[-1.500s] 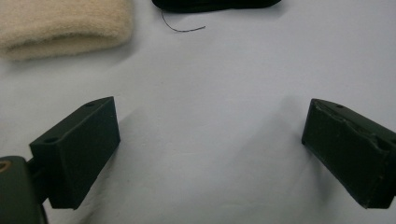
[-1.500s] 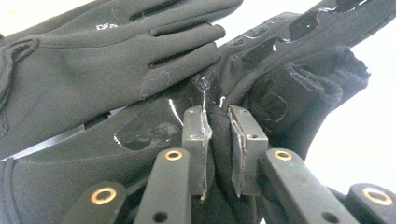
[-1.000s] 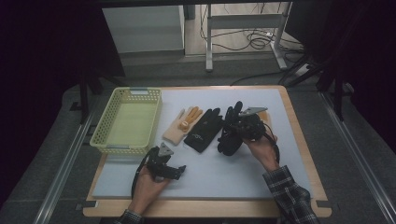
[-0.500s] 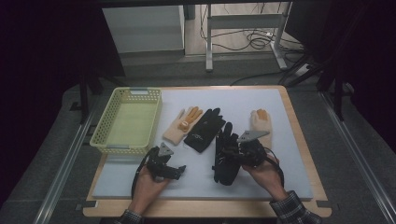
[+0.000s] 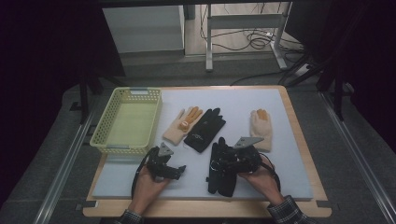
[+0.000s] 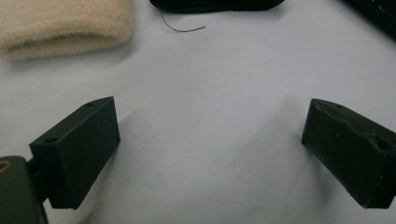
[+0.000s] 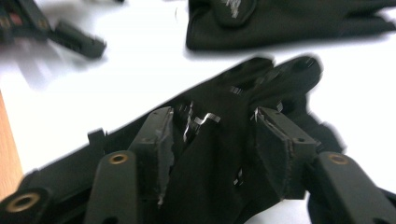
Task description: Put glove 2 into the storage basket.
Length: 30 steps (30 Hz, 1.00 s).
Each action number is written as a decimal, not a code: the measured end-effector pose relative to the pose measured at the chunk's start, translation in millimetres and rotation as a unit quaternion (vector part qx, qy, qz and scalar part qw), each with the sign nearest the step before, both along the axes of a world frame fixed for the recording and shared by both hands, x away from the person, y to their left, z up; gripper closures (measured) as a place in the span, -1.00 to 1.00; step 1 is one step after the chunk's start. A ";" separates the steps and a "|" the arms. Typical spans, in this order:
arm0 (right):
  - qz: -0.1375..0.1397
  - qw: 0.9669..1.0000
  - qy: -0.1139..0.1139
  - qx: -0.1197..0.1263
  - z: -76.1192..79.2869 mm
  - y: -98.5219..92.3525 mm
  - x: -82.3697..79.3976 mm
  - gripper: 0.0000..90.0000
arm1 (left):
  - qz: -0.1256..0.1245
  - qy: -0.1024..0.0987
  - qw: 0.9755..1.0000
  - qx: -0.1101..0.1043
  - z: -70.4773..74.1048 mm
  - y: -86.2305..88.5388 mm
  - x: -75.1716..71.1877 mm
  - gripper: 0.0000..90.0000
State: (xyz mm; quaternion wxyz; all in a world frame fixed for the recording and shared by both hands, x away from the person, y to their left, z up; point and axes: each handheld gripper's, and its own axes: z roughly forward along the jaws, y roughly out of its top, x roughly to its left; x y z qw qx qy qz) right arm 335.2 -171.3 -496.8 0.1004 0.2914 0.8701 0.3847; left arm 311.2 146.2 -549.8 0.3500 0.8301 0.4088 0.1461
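Black glove (image 5: 223,163) flat on mat, between just-opening right gripper (image 5: 229,161) jaws; left gripper (image 5: 175,170) open.

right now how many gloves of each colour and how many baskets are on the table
black gloves: 2, one beside the basket, one under the right gripper
cream gloves: 2, one by the black pair, one to the right
yellow basket: 1
total: 5
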 end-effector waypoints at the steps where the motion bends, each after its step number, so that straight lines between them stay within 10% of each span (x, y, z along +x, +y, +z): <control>1: -0.001 1.000 -0.005 0.002 2.4 -0.3 2.2 -0.03 | 0.000 0.000 1.000 0.000 0.0 0.0 0.0 -0.91; 30: -0.100 0.994 0.011 -0.037 -19.9 86.2 132.0 -0.39 | 0.000 0.000 1.000 0.000 0.0 0.1 0.1 -0.90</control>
